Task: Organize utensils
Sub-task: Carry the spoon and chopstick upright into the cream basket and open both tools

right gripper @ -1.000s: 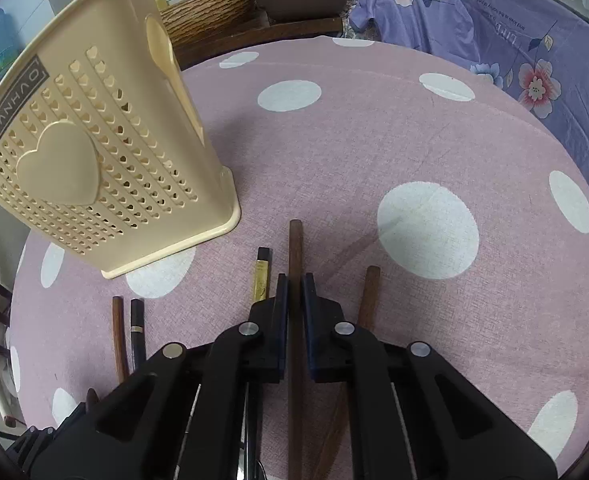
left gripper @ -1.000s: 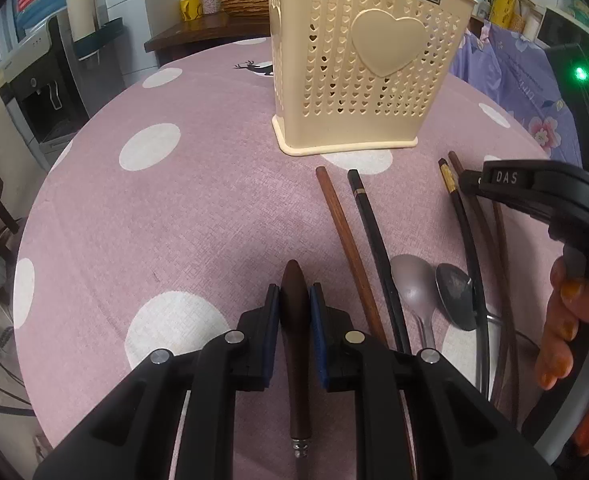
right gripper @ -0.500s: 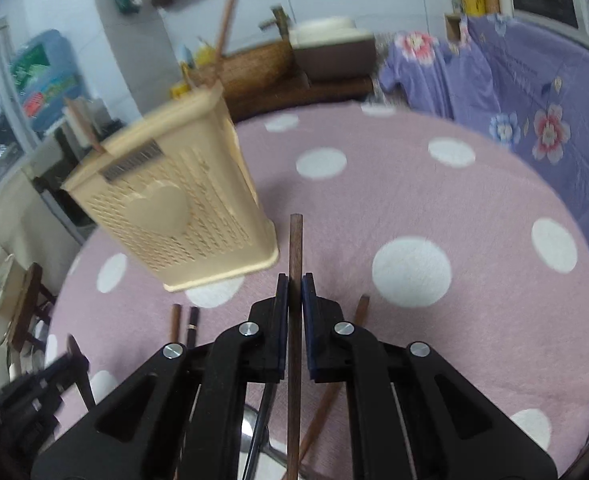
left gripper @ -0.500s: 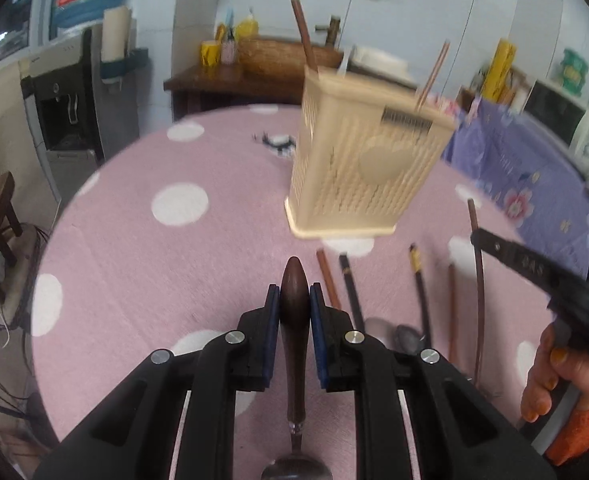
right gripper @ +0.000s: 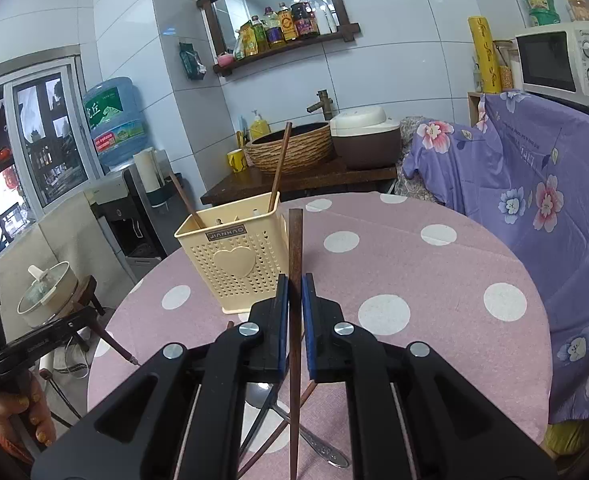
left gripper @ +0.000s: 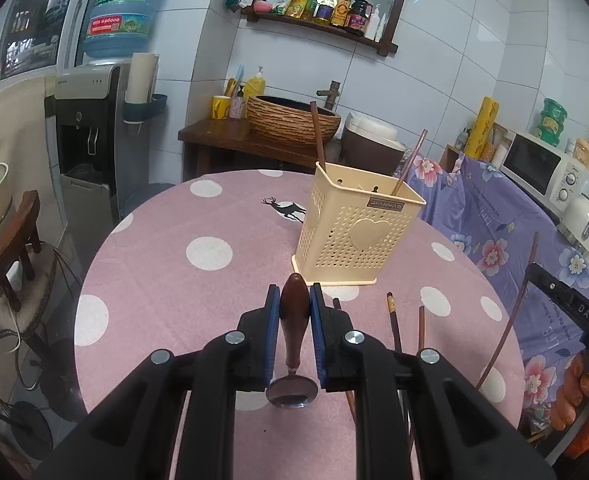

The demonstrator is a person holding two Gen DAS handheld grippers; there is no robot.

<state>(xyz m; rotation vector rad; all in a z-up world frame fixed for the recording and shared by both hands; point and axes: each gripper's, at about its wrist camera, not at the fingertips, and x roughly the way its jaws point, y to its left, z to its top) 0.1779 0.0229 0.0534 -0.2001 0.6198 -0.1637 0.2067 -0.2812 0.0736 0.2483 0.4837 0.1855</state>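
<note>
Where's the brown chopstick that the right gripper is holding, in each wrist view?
Left wrist: the brown chopstick is a thin slanted line at the right edge, crossing the right gripper.
Right wrist: upright at centre, clamped between the pads.
Shared landmark: the cream utensil basket with the heart.

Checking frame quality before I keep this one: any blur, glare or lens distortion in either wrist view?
Left wrist view: sharp, strong fisheye bending the wall tiles, black vignette corners, the spoon crisp. Right wrist view: equally sharp, mirror reflecting a bright light, the chopstick and holder clear, no motion blur.
</note>
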